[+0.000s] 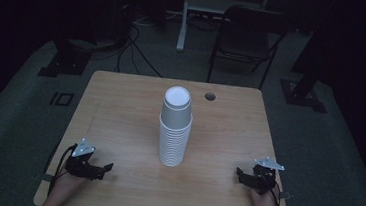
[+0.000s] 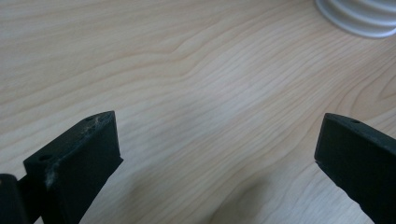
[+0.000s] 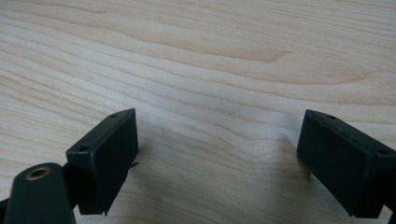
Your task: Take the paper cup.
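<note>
A tall stack of white paper cups (image 1: 175,127) stands upside down at the middle of the wooden table (image 1: 120,112). My left gripper (image 1: 106,170) rests near the front left corner, open, with nothing between its jaws. My right gripper (image 1: 241,174) rests near the front right corner, also open and holding nothing. In the left gripper view (image 2: 219,140) the rims of the cup stack (image 2: 359,16) show at the top right, well ahead of the jaws. In the right gripper view (image 3: 219,135) bare wood lies between the jaws.
A round cable hole (image 1: 210,96) sits in the table's far side, right of the cups. Beyond the table stand a dark folding chair (image 1: 247,38), a white desk leg (image 1: 183,17) and cables on the floor (image 1: 135,53).
</note>
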`<state>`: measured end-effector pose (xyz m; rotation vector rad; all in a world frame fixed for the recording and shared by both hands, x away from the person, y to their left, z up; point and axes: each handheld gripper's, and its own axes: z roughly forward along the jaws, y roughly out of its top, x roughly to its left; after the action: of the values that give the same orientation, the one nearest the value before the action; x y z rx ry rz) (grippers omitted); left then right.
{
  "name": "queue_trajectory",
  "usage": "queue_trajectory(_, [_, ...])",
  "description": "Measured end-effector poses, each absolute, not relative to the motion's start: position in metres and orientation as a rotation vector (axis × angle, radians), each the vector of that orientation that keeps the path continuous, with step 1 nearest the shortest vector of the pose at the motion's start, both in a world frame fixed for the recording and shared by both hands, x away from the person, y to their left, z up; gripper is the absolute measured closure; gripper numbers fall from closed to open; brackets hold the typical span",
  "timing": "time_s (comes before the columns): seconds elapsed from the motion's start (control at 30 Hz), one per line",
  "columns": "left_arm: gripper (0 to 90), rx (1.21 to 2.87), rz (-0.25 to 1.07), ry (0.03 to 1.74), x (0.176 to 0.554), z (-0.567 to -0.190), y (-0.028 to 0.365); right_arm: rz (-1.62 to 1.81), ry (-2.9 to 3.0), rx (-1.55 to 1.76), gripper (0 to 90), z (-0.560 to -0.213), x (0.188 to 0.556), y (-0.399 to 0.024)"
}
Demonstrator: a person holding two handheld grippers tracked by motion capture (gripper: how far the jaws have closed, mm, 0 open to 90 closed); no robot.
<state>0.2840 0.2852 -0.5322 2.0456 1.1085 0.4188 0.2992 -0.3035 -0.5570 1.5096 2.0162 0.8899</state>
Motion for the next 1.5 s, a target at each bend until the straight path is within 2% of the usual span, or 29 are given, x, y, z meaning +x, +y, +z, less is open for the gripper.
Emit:
queue_trajectory(0.77, [0.3, 2.050, 0.369, 0.862, 0.299, -0.487, 0.241, 0.891, 2.015, 1.511, 11.9, -0.557, 0.299, -0.303])
queue_trajectory(1.5, [0.5, 2.061, 0.337, 0.708, 0.312, -0.455, 0.201, 0.891, 2.015, 1.511, 12.0, -0.557, 0.299, -0.303])
